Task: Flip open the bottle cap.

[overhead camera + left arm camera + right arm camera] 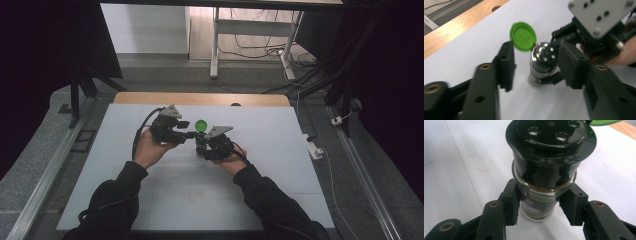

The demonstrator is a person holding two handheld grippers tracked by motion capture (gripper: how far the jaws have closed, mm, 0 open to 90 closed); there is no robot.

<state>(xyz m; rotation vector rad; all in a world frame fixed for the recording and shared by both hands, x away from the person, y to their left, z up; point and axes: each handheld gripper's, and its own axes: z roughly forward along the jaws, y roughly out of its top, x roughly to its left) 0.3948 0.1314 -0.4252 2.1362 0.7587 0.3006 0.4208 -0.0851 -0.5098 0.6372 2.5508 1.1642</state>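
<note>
1. Right hand-held gripper (539,202): clamped on the glass body of the spice jar (541,182), upright on the white surface (260,150).
2. Left hand-held gripper (536,67): jaws apart, astride the jar's black shaker top.
3. Green lid (523,36): flipped open, hinged at the top's rim.

One camera sits high above the person's side and looks forward and down on the whole table (280,150) from far off. The left gripper's camera rides low, looks along its own jaws, and is near the jar (541,65) with its green lid (523,36). The right gripper's camera looks along its jaws too, very close to the jar (549,162). All three views share the jar (200,144) and the table top around it.
</note>
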